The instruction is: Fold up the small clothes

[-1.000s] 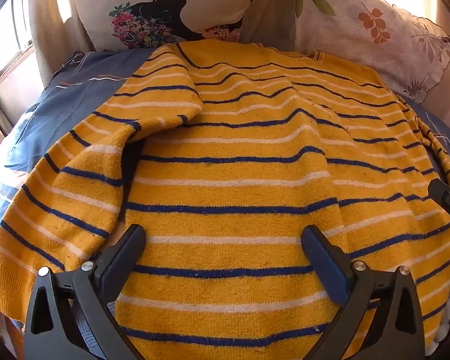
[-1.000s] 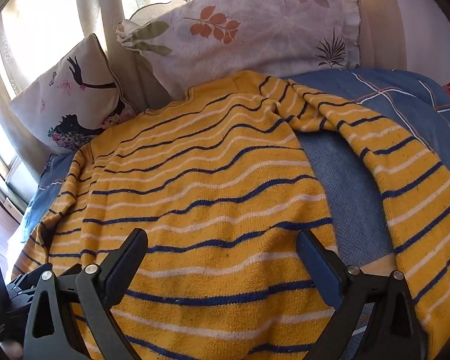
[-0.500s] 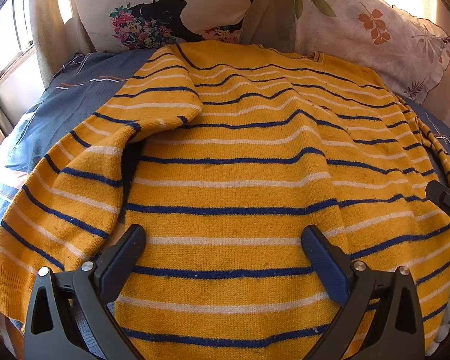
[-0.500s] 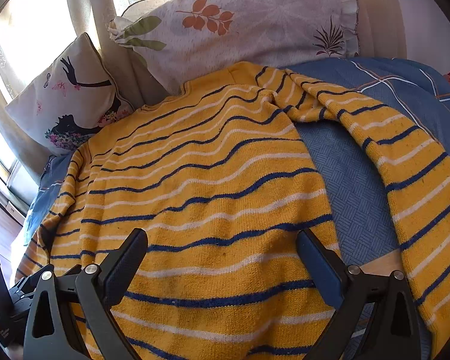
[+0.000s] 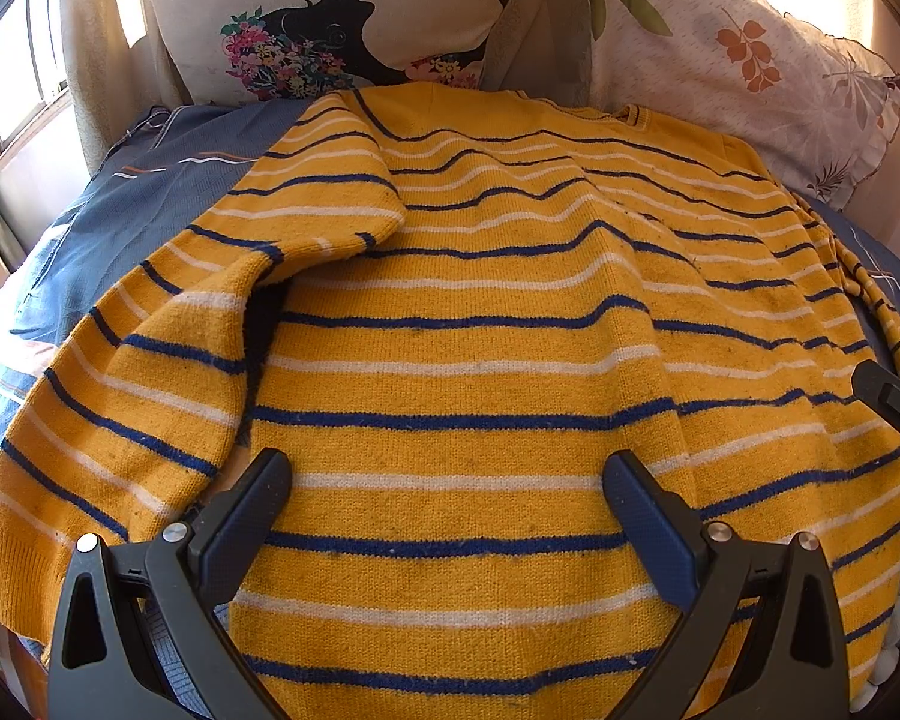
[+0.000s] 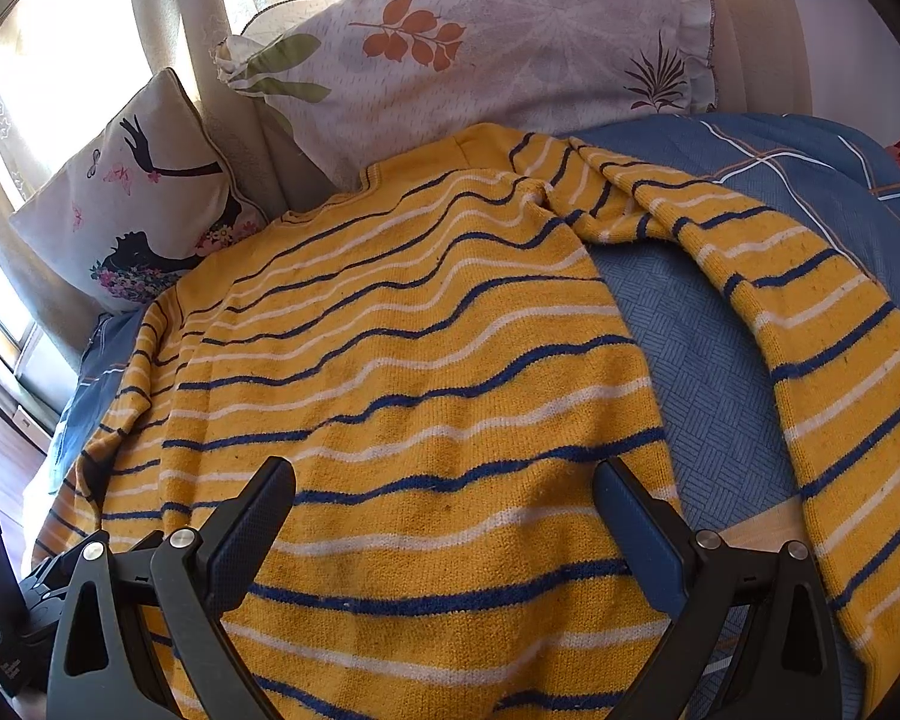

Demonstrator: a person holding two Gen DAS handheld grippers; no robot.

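Observation:
A yellow sweater with blue and white stripes lies flat on a blue bedspread, neck toward the pillows. Its left sleeve runs down the left side. In the right wrist view the sweater shows with its right sleeve curving out to the right. My left gripper is open above the sweater's lower body, holding nothing. My right gripper is open above the hem area, holding nothing. The right gripper's body shows at the right edge of the left wrist view.
A pillow with a black silhouette print and a leaf-print pillow lean at the head of the bed. A window is on the left. The bed edge drops off at the left. The left gripper's body shows bottom left.
The right gripper has moved slightly forward and lower over the sweater. The left gripper has barely moved. Both stay open.

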